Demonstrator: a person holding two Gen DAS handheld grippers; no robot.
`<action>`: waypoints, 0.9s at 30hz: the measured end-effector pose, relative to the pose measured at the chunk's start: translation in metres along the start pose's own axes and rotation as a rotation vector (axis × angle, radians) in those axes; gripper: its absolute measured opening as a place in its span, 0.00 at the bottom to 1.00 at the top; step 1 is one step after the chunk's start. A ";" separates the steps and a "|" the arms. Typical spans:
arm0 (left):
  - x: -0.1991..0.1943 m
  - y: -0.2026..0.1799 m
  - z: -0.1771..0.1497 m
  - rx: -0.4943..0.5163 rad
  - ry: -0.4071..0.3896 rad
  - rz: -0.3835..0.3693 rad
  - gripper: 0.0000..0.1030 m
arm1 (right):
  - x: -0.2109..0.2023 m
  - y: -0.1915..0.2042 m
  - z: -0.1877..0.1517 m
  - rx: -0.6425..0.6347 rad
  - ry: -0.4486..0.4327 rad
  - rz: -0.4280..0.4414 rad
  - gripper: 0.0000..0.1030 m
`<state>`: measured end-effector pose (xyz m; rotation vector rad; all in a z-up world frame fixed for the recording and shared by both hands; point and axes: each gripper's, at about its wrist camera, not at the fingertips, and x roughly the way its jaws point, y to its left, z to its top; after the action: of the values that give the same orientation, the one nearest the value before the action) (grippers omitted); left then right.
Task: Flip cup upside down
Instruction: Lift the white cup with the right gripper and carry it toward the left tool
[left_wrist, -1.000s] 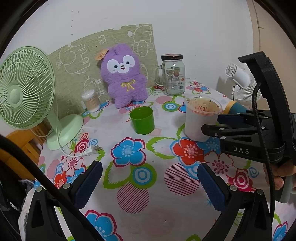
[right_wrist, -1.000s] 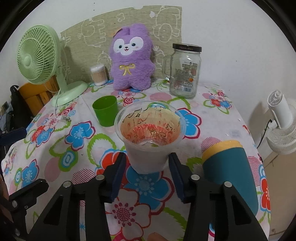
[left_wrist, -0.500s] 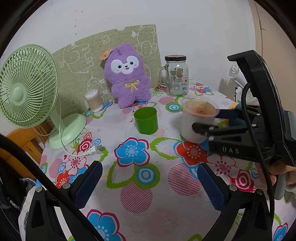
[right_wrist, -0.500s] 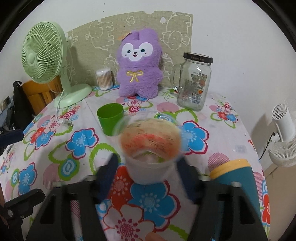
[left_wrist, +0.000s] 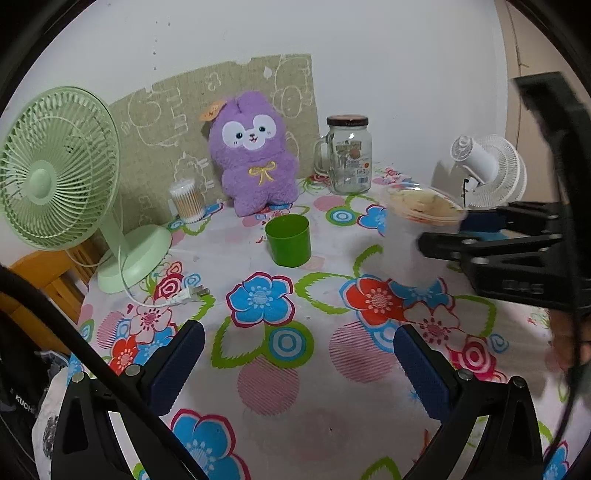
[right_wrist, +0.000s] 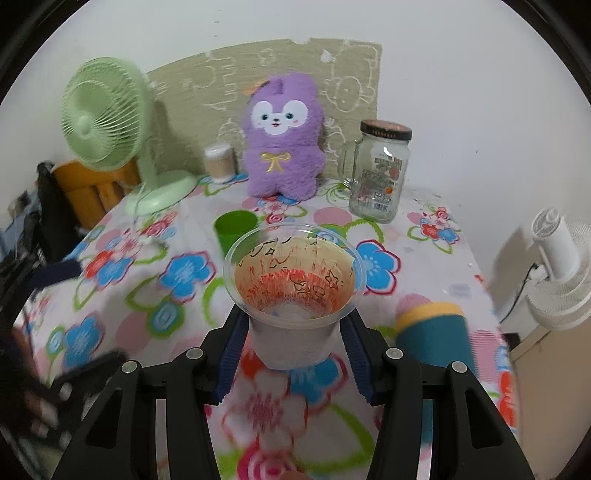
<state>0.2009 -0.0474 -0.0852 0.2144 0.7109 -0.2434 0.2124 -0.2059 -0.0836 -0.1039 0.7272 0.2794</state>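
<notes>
Flowered cloth surface (left_wrist: 266, 384): right gripper (right_wrist: 293, 338) fingers are clamping a translucent plastic cup (right_wrist: 293, 295), mouth upward; left gripper (left_wrist: 295, 362) fingers are standing apart, empty.

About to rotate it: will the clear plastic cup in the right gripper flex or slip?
The clear plastic cup looks thin-walled, so it probably flexes under the right gripper. Its tapered sides might slip toward the base. It appears empty, so likely light.
</notes>
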 end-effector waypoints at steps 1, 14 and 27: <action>-0.005 0.000 -0.001 -0.001 -0.005 0.001 1.00 | -0.014 0.002 -0.001 -0.021 0.010 0.000 0.53; -0.104 -0.002 -0.050 -0.137 -0.043 -0.040 1.00 | -0.122 0.038 -0.048 -0.086 0.343 0.116 0.53; -0.148 -0.036 -0.110 -0.182 -0.022 -0.073 1.00 | -0.140 0.050 -0.108 -0.070 0.633 0.165 0.53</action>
<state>0.0144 -0.0300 -0.0720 0.0126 0.7155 -0.2488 0.0286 -0.2090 -0.0703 -0.2035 1.3579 0.4374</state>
